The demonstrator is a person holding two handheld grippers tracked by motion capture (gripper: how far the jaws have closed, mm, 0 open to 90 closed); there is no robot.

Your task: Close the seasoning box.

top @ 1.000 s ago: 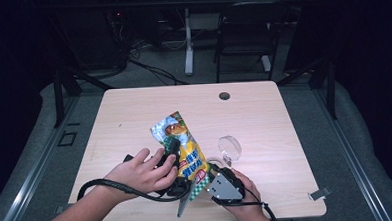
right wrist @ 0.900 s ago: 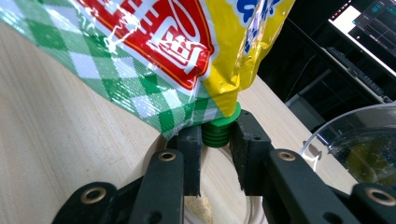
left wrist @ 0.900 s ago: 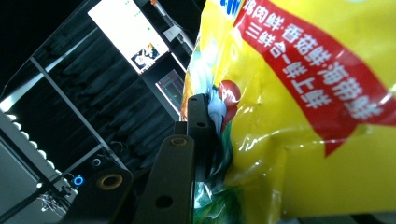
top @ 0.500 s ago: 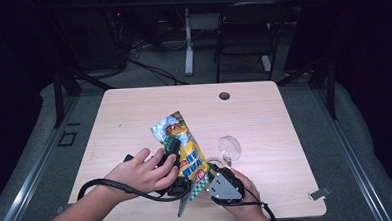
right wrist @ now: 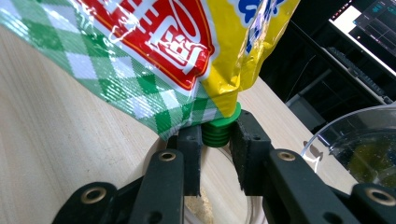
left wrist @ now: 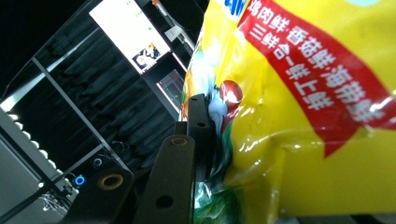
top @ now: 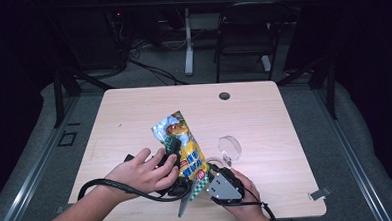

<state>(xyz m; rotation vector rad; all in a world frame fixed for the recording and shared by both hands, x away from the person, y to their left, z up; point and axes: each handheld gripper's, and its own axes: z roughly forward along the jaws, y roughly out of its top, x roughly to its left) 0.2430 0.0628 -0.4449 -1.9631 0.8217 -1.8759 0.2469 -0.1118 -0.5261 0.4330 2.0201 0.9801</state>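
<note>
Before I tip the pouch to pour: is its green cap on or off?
On: the green cap sits on the pouch spout, with the right gripper jaws closed on it.

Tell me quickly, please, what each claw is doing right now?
Left claw: closed on the side of the yellow pouch.
Right claw: closed on the pouch's green cap, beside the clear bowl.
</note>
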